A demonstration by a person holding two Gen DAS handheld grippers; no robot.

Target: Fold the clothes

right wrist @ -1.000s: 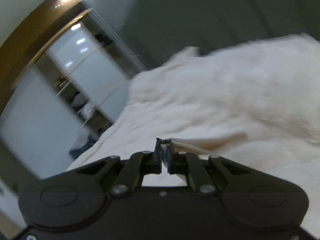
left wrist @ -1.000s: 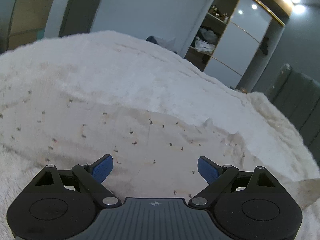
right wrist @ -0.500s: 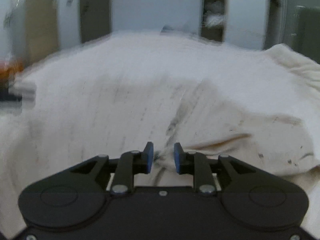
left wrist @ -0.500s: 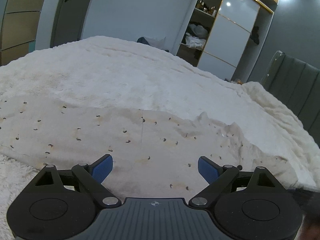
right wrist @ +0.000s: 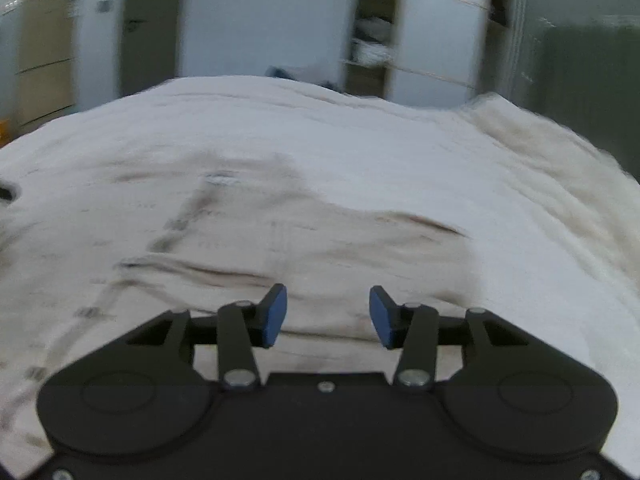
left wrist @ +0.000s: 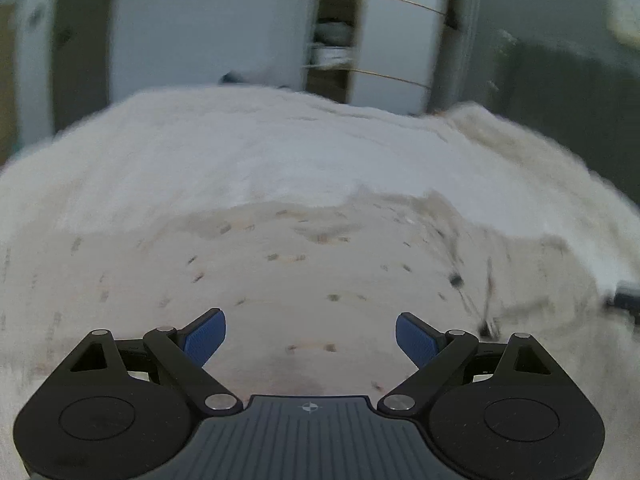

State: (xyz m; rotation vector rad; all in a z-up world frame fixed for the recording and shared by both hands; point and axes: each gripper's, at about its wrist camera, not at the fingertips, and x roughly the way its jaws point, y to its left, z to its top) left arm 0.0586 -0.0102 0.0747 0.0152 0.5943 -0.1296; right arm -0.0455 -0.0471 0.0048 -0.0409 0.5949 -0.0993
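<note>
Left wrist view, blurred by motion, shows the left gripper (left wrist: 311,338) with its blue-padded fingers (left wrist: 205,338) spread wide apart and nothing between them. It hangs over a beige garment (left wrist: 280,280) sprinkled with small dark marks, which lies spread on a fluffy white blanket (left wrist: 240,148) covering the bed. The garment's left part runs out toward the bed's left edge; its far edge is wavy and sits roughly midway up the bed; its right part is rumpled, with a dark cord or seam line (left wrist: 486,296) crossing it near the bed's right edge. At the far right border of this view a dark object (left wrist: 628,296) shows, too blurred to identify. Beyond the far edge of the bed stand a pale wall, open shelves (left wrist: 332,52) with folded things on them, and white cabinet doors (left wrist: 400,32).

Right wrist view shows the right gripper (right wrist: 327,314), its fingers (right wrist: 274,314) parted with a clear gap and holding nothing. Just ahead of it the same garment (right wrist: 320,248) lies in soft folds, a ridge running from left toward the middle. White blanket (right wrist: 360,128) surrounds it on the far and right sides, bunching up at the bed's far right corner. A wooden cabinet (right wrist: 44,56) stands at the far left, and the shelves (right wrist: 372,40) sit behind the bed, right of centre.
</note>
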